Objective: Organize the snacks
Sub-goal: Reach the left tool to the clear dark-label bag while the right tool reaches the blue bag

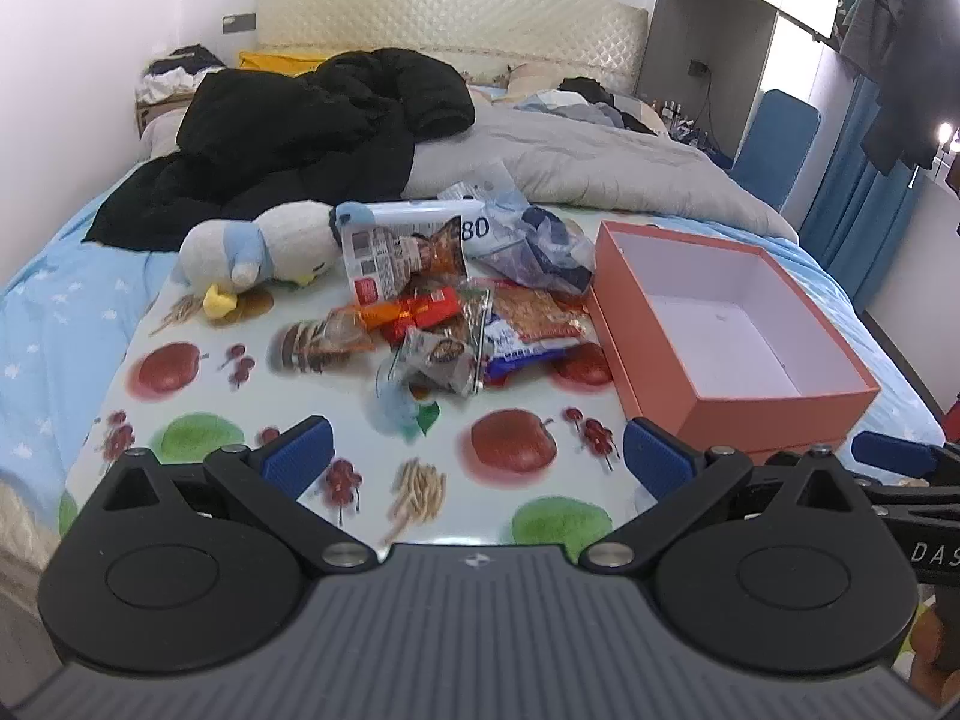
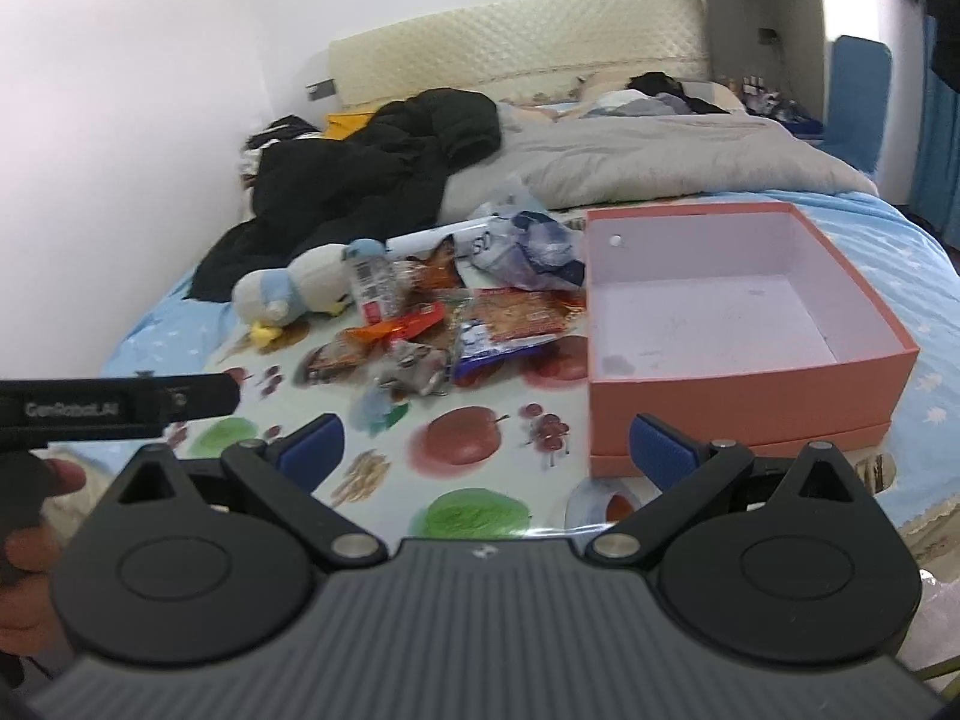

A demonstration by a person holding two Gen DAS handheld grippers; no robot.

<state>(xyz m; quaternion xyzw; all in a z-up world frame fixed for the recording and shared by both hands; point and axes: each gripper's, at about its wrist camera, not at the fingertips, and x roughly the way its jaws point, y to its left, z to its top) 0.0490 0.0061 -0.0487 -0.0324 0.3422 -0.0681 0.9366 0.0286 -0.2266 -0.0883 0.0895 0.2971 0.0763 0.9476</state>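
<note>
Both wide-open, empty tools, left tool (image 1: 477, 450) and right tool (image 2: 486, 450), face light, crinkly, slippery plastic snack packets (image 1: 444, 324), probably best pinched at a sealed edge.

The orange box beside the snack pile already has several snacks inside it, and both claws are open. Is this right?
Not quite. The orange box beside the snack pile is empty, as the right wrist view shows. Both the left claw and right claw are indeed open.

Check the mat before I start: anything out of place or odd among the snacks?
Yes: a plush penguin lies on its side at the left edge of the snack pile, touching a packet; it is no snack. The packets lie heaped and overlapping. The orange box is empty.
</note>
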